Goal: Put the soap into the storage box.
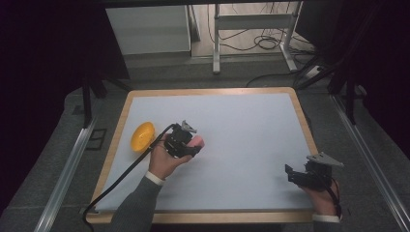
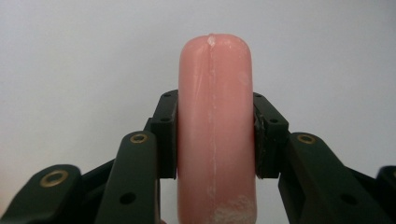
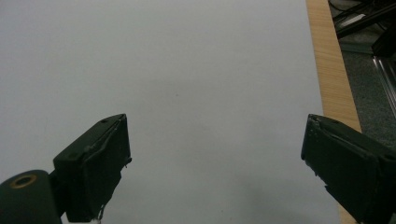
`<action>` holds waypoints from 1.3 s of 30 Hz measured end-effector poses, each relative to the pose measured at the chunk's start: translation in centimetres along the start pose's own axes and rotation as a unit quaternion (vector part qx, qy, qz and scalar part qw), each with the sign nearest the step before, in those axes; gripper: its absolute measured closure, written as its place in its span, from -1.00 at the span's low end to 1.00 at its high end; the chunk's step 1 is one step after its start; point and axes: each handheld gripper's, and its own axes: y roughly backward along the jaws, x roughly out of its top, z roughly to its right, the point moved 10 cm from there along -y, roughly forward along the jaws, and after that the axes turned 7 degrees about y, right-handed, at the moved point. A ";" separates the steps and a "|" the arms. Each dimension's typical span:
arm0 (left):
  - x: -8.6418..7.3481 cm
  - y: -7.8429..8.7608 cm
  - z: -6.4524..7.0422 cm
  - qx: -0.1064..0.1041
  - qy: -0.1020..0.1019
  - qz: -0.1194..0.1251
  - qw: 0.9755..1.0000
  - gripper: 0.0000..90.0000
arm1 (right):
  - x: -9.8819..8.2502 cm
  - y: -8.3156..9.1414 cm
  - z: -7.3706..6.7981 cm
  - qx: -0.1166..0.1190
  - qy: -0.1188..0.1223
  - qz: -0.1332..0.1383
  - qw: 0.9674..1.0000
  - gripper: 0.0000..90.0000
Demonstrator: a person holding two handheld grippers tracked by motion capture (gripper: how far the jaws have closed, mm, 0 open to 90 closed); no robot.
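Observation:
My left gripper (image 1: 192, 145) is shut on a pink sausage-shaped piece (image 2: 215, 135), its two black pads pressing the piece's sides. In the high view the pink piece (image 1: 198, 141) sticks out past the jaws, left of the table's middle. A yellow bowl (image 1: 142, 136) lies tipped on its side just left of that hand. My right gripper (image 1: 293, 173) stands open near the table's front right, jaws wide apart over bare white surface (image 3: 196, 93) with nothing between them.
The white table top (image 1: 241, 130) has a wooden rim (image 1: 305, 121), seen close to my right gripper as a wooden edge (image 3: 329, 60). A black cable (image 1: 121, 176) trails from the left gripper toward the front left corner. Metal rails and frame legs stand around the table.

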 end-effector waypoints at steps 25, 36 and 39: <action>-0.1 2.3 -2.4 0.020 0.014 0.017 1.000 0.34 | -0.2 -0.2 0.0 0.000 0.002 -0.006 1.000 -0.83; -0.1 3.1 -3.2 0.025 0.021 0.022 0.999 0.34 | -0.2 -0.2 -0.1 0.000 0.003 -0.006 1.000 -0.83; -0.1 3.3 -3.4 0.028 0.022 0.023 0.999 0.34 | -0.2 -0.2 -0.1 0.000 0.004 -0.006 1.000 -0.83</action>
